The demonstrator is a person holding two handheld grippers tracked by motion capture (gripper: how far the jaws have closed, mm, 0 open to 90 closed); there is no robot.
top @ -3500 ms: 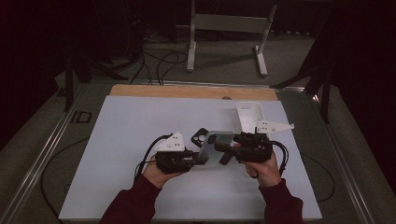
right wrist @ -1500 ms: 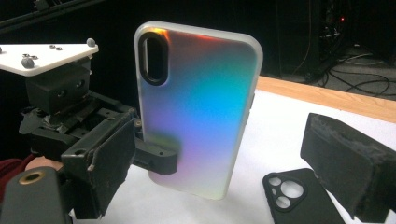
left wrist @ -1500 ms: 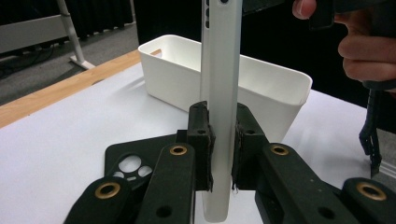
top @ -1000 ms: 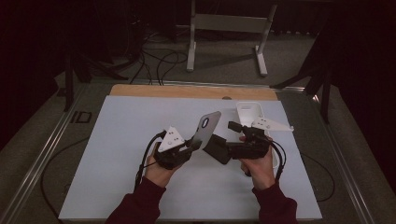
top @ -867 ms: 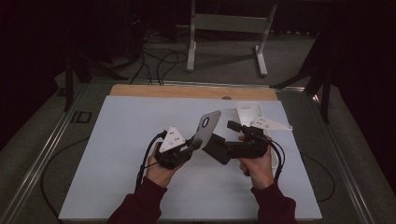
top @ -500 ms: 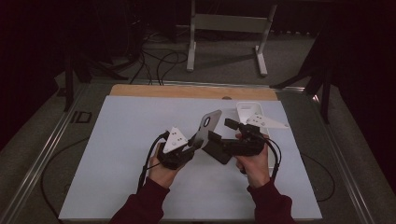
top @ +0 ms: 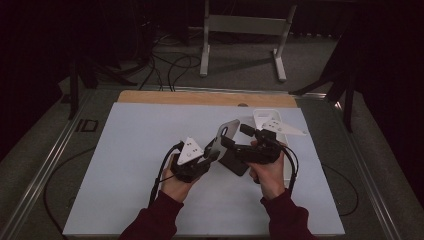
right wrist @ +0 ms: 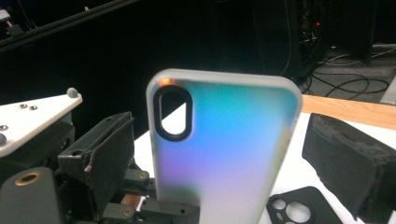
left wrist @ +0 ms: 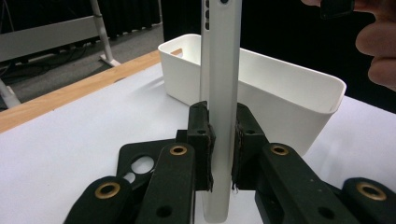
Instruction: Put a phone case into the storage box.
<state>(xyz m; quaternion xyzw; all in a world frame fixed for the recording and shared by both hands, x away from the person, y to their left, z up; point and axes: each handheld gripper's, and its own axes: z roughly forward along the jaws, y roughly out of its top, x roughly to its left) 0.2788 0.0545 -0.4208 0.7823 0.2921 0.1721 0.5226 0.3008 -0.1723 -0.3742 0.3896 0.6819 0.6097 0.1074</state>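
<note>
Nearest my own side of the table (top: 125, 165), I see two forearms in dark red sleeves (top: 155, 222) coming in from the bottom of the high view, each hand on a gripper. My left gripper (top: 212, 152) is clamped on a pale, frosted phone case (top: 222, 137); in the left gripper view the case (left wrist: 219, 93) stands upright and edge-on between the two black jaws, whose pads press on both of its faces. In the high view the case rises tilted above the table surface, lifted clear of it. My right gripper (top: 235, 140) is just beside the case on its other side. In the right gripper view the case (right wrist: 224, 149) shows a broad iridescent blue-to-violet face with an oval camera cutout at its upper left, and one foam-padded jaw of the right gripper stands apart from it at the right edge; I read these jaws as spread wide and holding nothing. Below the lifted case, a second, black phone case (right wrist: 292, 210) lies flat on the white table, its round camera holes visible. Just beyond the right gripper, a white plastic bin (left wrist: 289, 93) sits on the table. Farther off, a wooden strip (top: 200, 98) runs along the table's far edge, and past it a metal stand (top: 245, 25) and loose cables (top: 170, 65) rest on the floor.
</note>
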